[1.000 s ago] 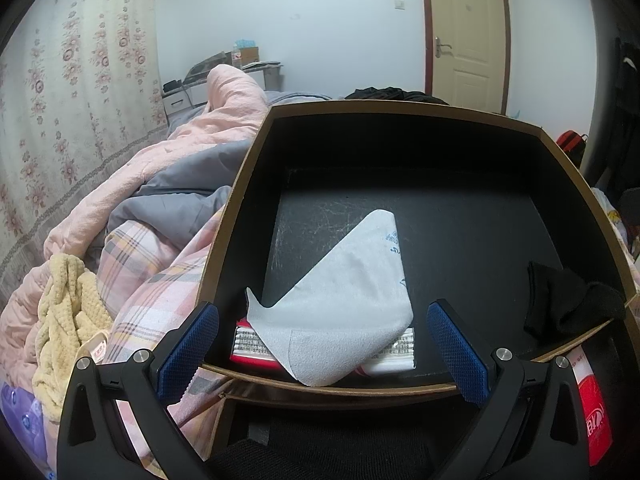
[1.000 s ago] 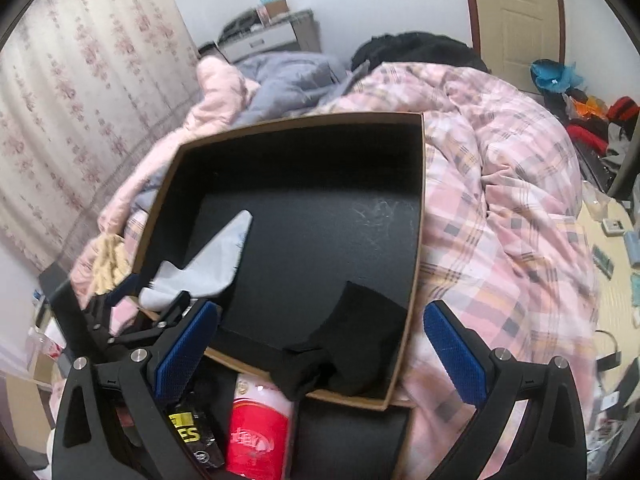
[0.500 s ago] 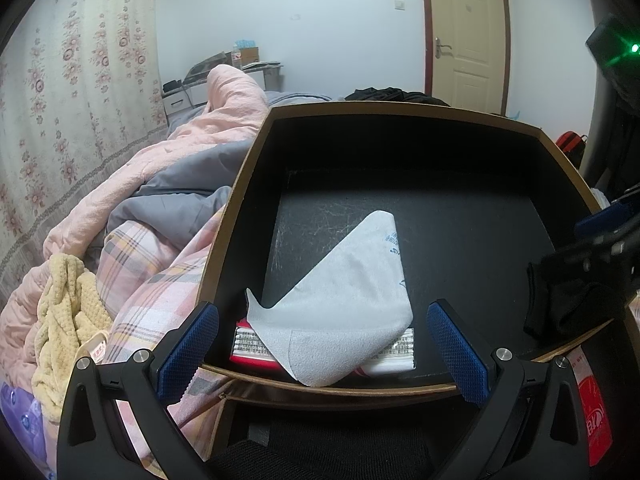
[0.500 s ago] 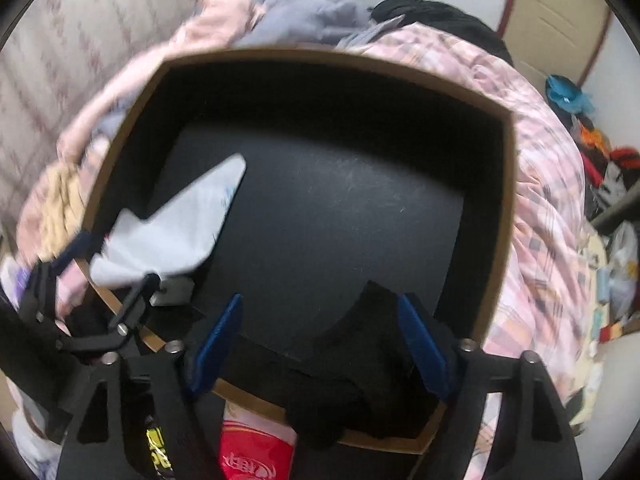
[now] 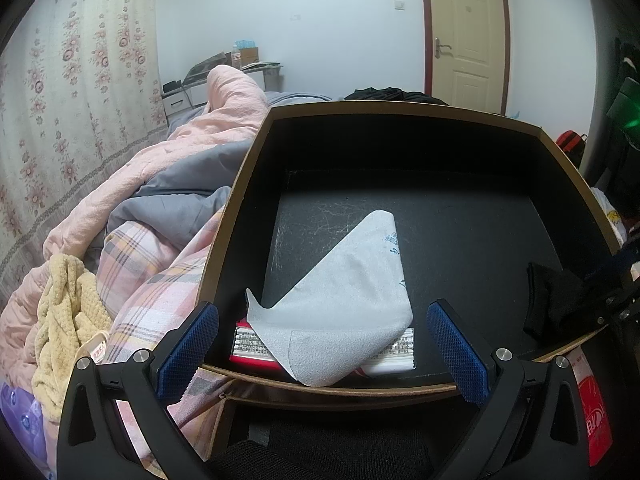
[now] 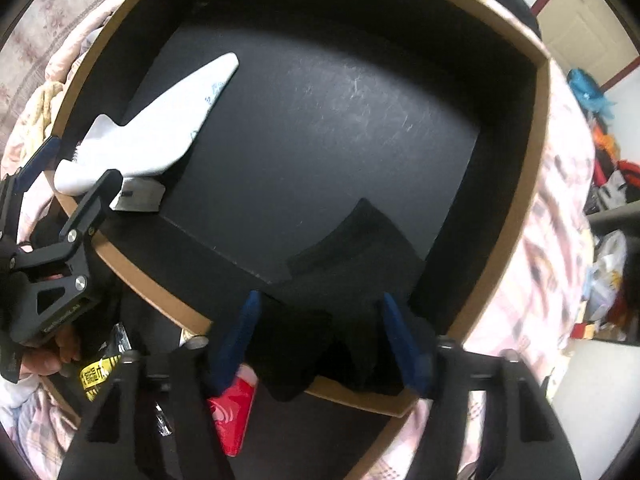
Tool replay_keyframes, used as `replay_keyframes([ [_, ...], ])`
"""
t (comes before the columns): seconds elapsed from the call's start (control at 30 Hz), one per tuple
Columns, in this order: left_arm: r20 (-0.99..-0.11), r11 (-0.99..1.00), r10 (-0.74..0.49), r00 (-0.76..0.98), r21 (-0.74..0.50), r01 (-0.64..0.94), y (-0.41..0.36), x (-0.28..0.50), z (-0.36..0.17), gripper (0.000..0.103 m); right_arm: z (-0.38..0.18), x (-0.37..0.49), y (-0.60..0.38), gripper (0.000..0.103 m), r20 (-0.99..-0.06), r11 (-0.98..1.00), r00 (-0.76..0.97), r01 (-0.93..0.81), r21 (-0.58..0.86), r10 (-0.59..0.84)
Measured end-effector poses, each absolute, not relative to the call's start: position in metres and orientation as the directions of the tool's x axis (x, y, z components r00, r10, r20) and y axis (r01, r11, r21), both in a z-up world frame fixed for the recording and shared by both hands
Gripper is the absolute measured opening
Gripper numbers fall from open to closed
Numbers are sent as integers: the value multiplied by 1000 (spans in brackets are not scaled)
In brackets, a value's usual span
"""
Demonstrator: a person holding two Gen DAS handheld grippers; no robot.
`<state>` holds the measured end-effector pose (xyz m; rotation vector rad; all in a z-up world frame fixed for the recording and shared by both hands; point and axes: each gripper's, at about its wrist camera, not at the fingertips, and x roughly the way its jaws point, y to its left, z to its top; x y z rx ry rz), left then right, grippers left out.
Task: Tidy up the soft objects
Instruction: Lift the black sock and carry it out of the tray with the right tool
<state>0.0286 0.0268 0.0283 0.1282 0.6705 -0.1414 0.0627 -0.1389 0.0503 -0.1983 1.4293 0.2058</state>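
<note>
While closing right tongs [image 6: 320, 344] round black cloth [image 6: 360, 248] on box [image 6: 120, 264] rim, risking snagging rim; left tongs [image 5: 324, 352] spread, empty.

Box [image 5: 240, 184] on bed [image 5: 152, 272], quilt [image 5: 168, 168] heaped at its left. Cloth [image 5: 340, 300] inside box, near-left corner, draped over packet [image 5: 248, 346]. Sock [image 6: 352, 276] at near-right, hanging over box rim. Towel [image 5: 68, 320] on bed, left of box.

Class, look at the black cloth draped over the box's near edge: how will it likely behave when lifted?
The black cloth probably flops: it sags over the box rim. It likely weighs little, being thin and creased. The right tongs are closing around it, and it should bunch rather than slip.
</note>
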Motion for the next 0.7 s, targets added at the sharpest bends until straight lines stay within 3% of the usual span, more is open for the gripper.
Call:
replay_keyframes([
  [0.13,-626,983,-89,775,72,171,27,29,28,103,46,58,-145,27,-992,970,98,-237,58,83],
  [0.27,-626,983,-89,775,72,171,27,28,28,103,43,52,-154,17,-982,970,111,-208,125,151],
  [0.4,-626,983,-89,775,72,171,27,28,28,103,49,43,-176,15,-940,949,181,-180,258,290],
  [0.53,-626,983,-89,775,72,171,27,29,28,103,73,36,-200,15,-827,896,345,-172,408,443],
  [0.7,-625,983,-89,775,72,171,27,29,28,103,97,16,-220,15,-739,856,441,-168,489,509],
])
